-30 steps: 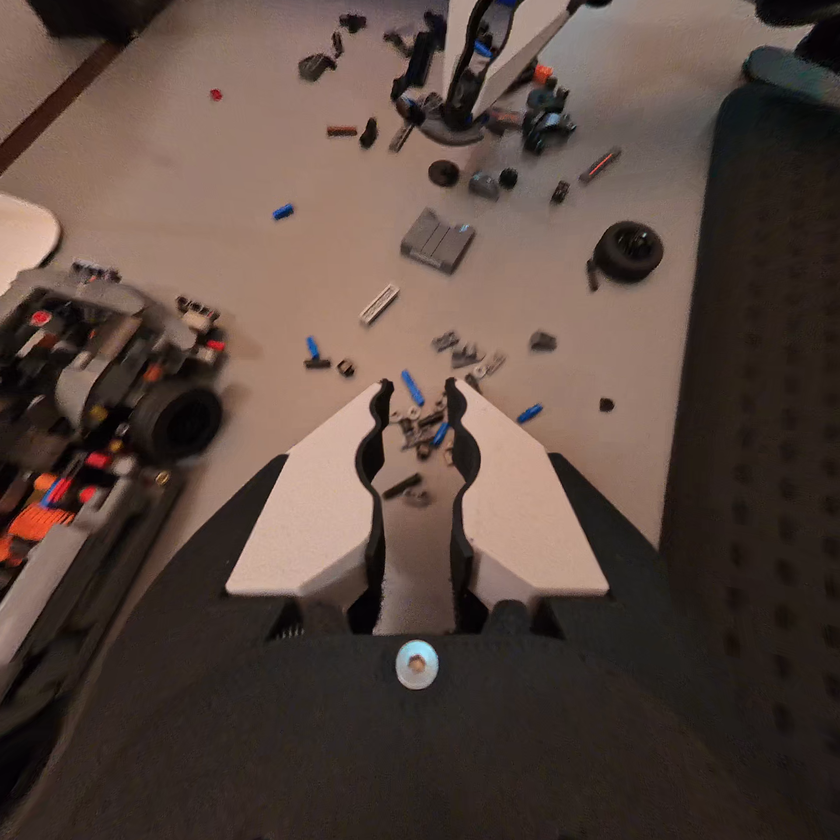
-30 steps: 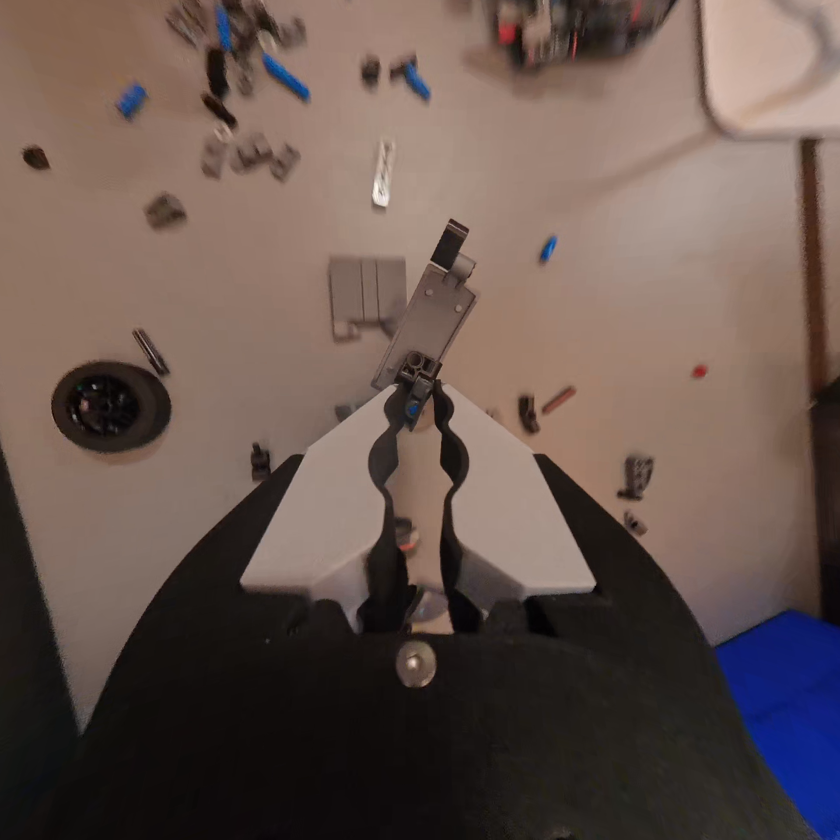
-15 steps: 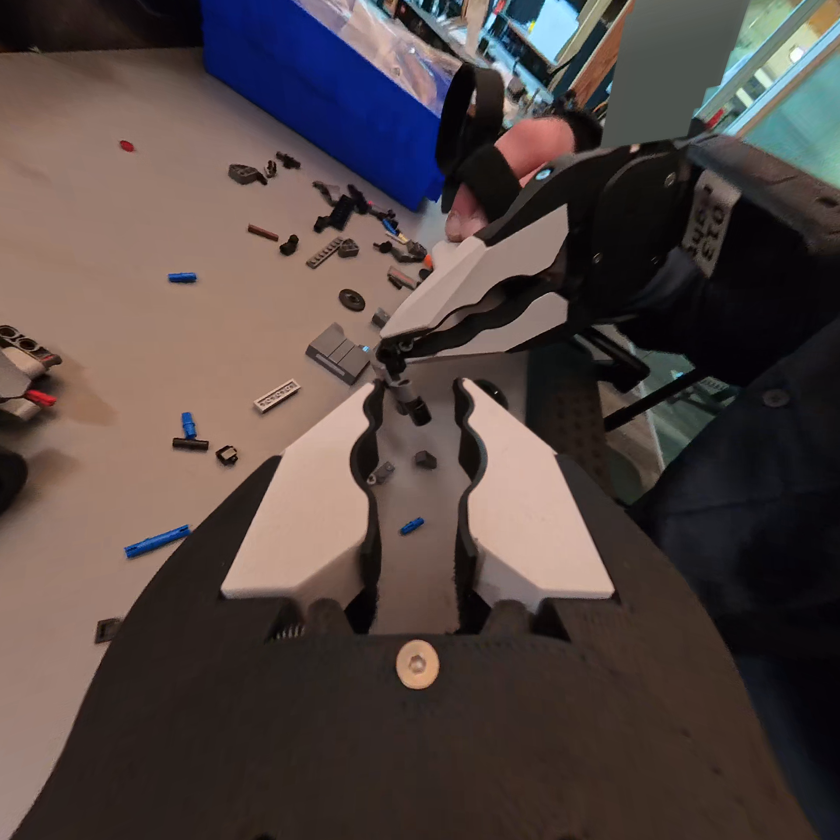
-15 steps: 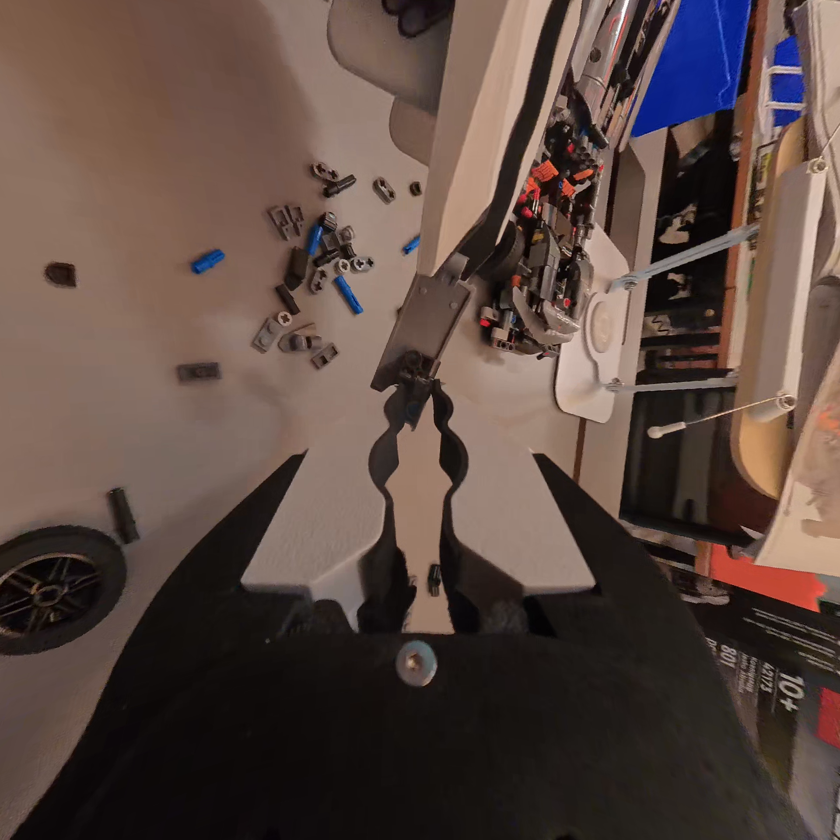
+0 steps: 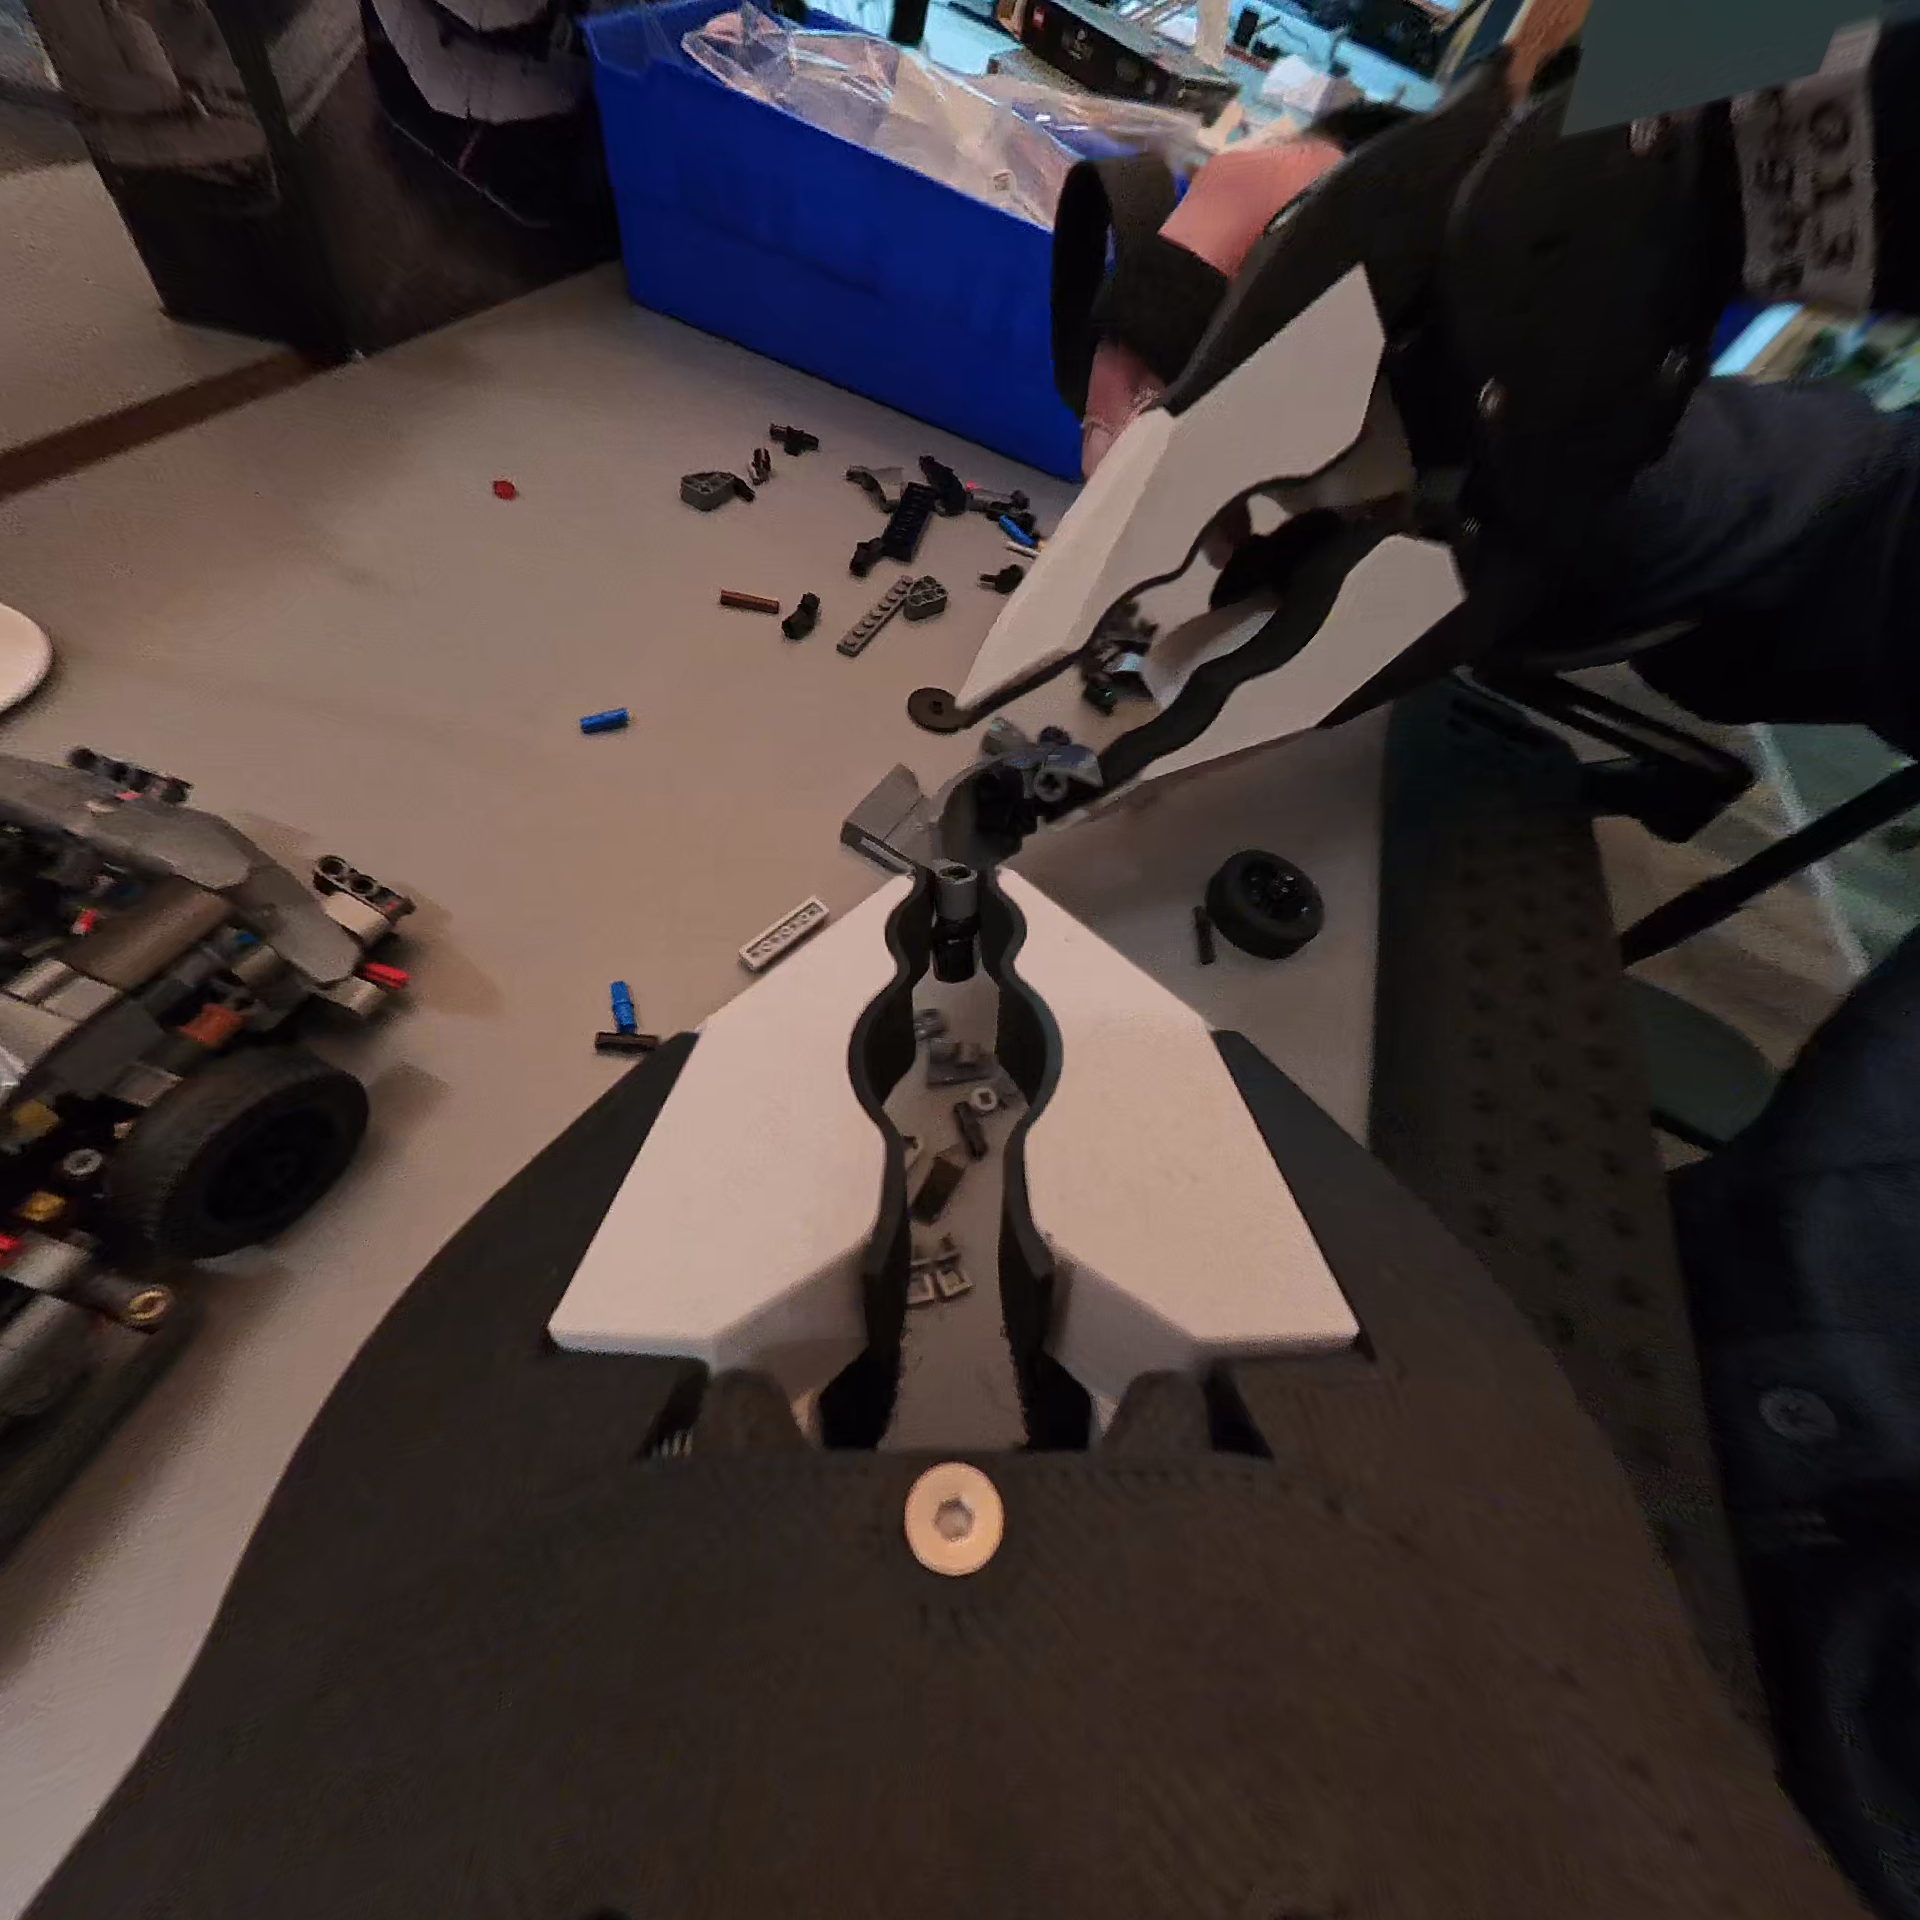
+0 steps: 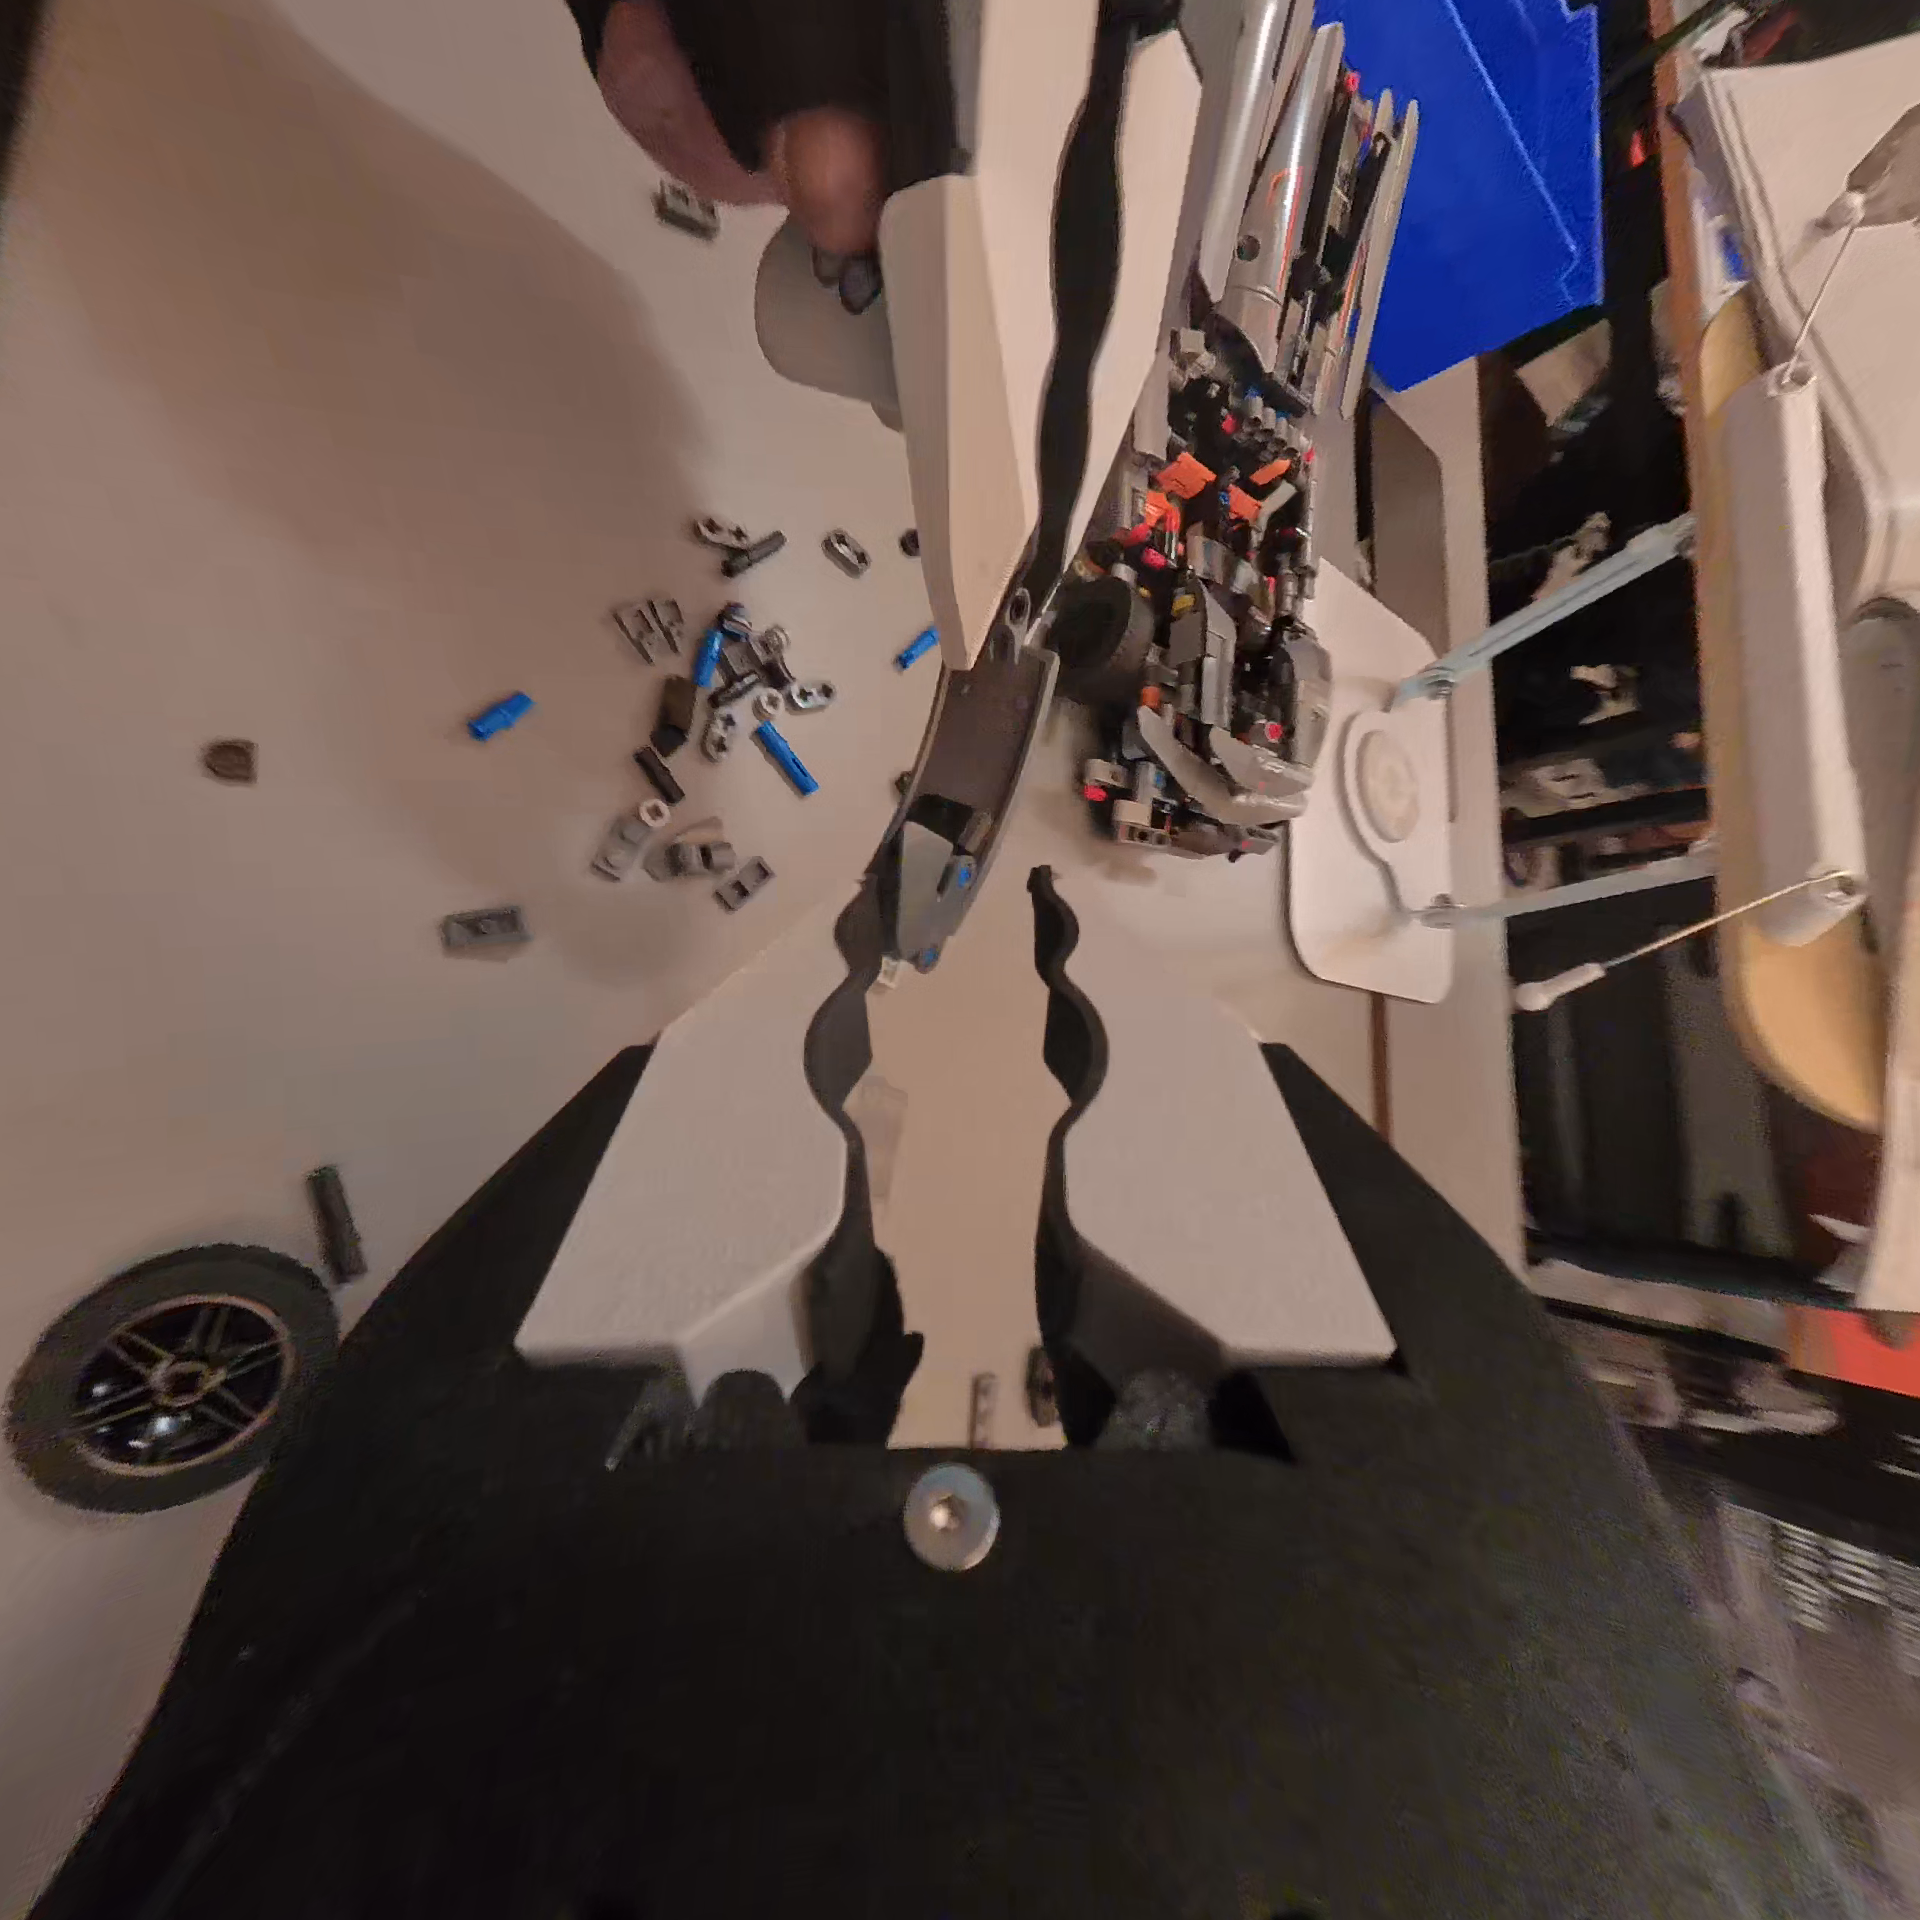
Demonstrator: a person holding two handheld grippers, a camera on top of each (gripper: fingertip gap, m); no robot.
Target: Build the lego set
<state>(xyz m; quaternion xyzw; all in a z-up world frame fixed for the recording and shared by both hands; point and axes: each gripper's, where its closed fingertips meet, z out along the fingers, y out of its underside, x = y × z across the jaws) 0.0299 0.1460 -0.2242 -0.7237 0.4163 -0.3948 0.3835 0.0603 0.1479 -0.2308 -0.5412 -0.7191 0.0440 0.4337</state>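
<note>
Left hand-held gripper [image 5: 954,914]: in my left hand, jaws narrow, pinched on a small grey-and-black connector [image 5: 953,912] at the fingertips.

Right hand-held gripper [image 6: 951,902]: in my right hand, jaws apart; the grey panel piece [image 6: 961,805] lies against the inner face of one finger and the other finger stands clear of it. Seen from the left wrist, this gripper [image 5: 1023,764] comes in from the upper right, with dark pieces at its tips.

Panel piece: a curved dark grey panel with blue pins at its near end, held up off the table between the two grippers; its far end meets my left gripper's tips [image 6: 1023,623].

Lego car [image 5: 156,1039]: part-built, grey with red and orange bits, resting on the table [image 5: 364,623] to the left of the left gripper.

Loose wheel [image 5: 1264,902]: black tyre lying just right of the left gripper's tips.

Loose parts [image 5: 894,561]: scattered black and grey pieces beyond the left gripper, near the blue bin [image 5: 821,229]; a blue pin [image 5: 604,720] lies alone to their left.

Second scatter [image 6: 717,717]: grey, black and blue bits on the table, left of the panel piece.
</note>
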